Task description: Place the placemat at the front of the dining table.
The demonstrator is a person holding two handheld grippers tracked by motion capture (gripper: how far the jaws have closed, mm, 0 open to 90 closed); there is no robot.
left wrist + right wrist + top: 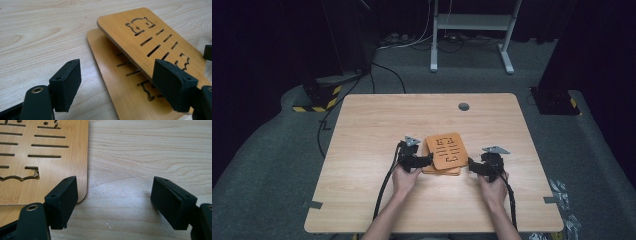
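Two orange wooden boards with slots and animal-shaped cut-outs lie stacked in the middle of the table. The upper board (447,150) (155,32) (50,170) rests skewed on the lower board (439,172) (112,75), with its far end raised off it. My left gripper (429,160) (120,85) is open at the stack's left side, its jaws astride the near part of the lower board. My right gripper (470,164) (122,202) is open at the stack's right side. Its left fingertip (63,200) overlaps the board's corner, and bare table lies between the jaws.
The light wooden table (372,125) has a grey round plug (463,106) near its far edge and tape tabs at the front corners (312,204). Beyond it stand a white metal frame (472,25), floor cables, and a black-and-yellow striped base (319,100).
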